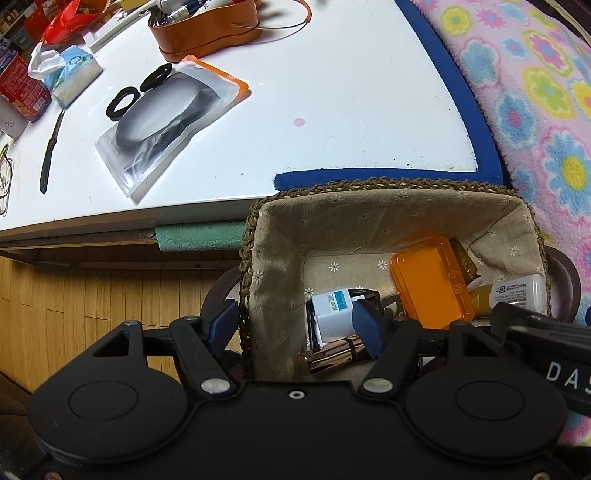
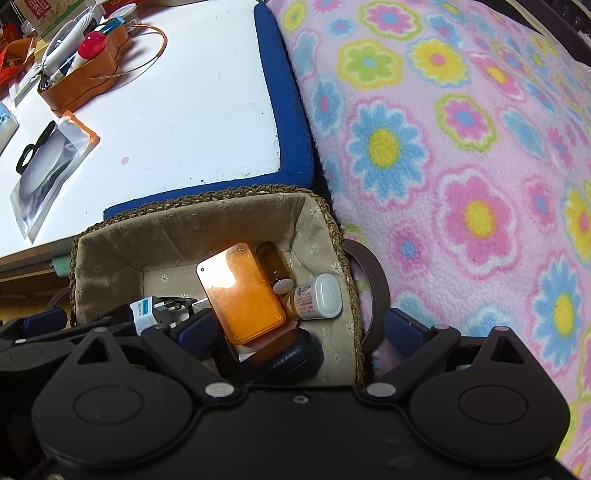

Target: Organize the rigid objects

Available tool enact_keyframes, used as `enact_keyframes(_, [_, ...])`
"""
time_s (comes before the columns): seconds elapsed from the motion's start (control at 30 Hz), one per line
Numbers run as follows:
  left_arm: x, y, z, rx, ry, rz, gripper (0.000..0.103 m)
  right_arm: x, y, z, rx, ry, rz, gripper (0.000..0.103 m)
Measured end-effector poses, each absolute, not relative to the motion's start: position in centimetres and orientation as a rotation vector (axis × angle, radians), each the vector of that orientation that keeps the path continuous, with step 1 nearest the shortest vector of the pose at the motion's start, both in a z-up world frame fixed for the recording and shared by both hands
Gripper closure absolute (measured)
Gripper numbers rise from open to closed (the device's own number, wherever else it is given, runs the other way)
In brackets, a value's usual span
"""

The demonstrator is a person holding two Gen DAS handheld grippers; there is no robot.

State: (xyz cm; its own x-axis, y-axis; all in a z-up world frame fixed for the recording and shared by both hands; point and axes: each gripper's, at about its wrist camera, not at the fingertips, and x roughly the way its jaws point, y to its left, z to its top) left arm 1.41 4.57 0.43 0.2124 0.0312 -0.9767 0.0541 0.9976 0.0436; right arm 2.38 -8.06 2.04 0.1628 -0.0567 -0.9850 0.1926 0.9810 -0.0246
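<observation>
A woven basket (image 1: 388, 188) with a beige flowered lining sits below the white table's near edge; it also shows in the right wrist view (image 2: 207, 201). Inside lie an orange plastic case (image 1: 430, 284) (image 2: 240, 291), a white plug adapter (image 1: 334, 314) (image 2: 147, 310), a brown vial (image 2: 271, 264), a white-capped bottle (image 1: 517, 293) (image 2: 317, 297), a metallic tube (image 1: 332, 358) and a dark oval case (image 2: 291, 356). My left gripper (image 1: 295, 326) is open, its fingers straddling the basket's left wall. My right gripper (image 2: 301, 330) is open, straddling the right wall by the brown handle (image 2: 373, 288).
On the white table (image 1: 314, 110) lie a bagged black item with an orange top (image 1: 166, 125), two black rings (image 1: 138, 92), a knife (image 1: 50, 151), tissues (image 1: 64, 72) and a tan leather pouch (image 1: 207, 33) holding small items. A pink flowered blanket (image 2: 461, 166) lies to the right. Wood floor (image 1: 92, 299) lies left.
</observation>
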Motion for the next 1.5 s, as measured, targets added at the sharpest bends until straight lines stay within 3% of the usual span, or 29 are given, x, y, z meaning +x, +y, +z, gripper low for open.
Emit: enact_keyframes(1.5, [1.48,4.86,0.22,0.083,1.369,-0.015,0.04,2.3,-8.02,1.74,0.105,1.401,-0.176,0.005])
